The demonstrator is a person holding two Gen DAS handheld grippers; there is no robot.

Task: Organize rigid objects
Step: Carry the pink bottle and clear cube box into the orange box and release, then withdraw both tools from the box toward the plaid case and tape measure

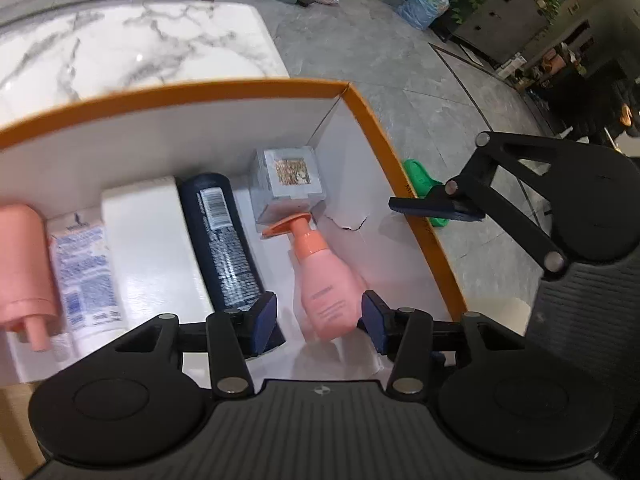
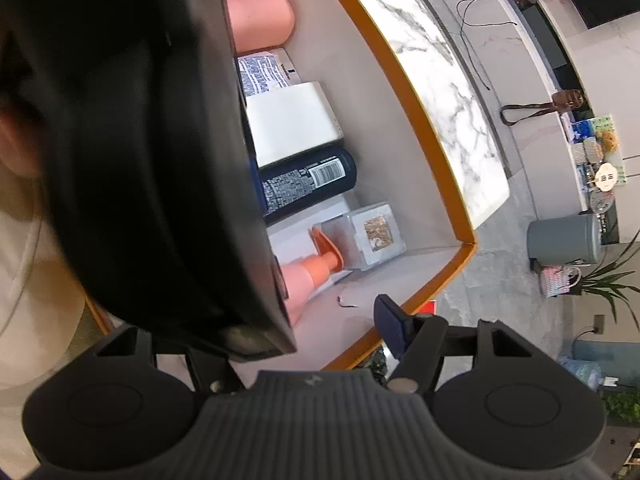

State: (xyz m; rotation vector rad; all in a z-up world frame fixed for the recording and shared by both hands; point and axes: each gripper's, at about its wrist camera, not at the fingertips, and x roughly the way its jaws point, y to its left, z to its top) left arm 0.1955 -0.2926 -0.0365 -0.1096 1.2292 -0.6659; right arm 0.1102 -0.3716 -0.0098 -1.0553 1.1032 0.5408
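An orange-rimmed white box holds a row of things lying flat: a pink bottle, a white tube, a white box-shaped item, a dark bottle, a clear cube and a pink pump bottle. My left gripper is open, its fingers on either side of the pump bottle's base, apart from it. My right gripper hovers at the box's right edge; one blue fingertip shows and the other is hidden behind the left gripper's body.
The box sits on a white marble table. Beyond the right edge is grey tiled floor with a green object on it. A grey bin and a plant stand farther off.
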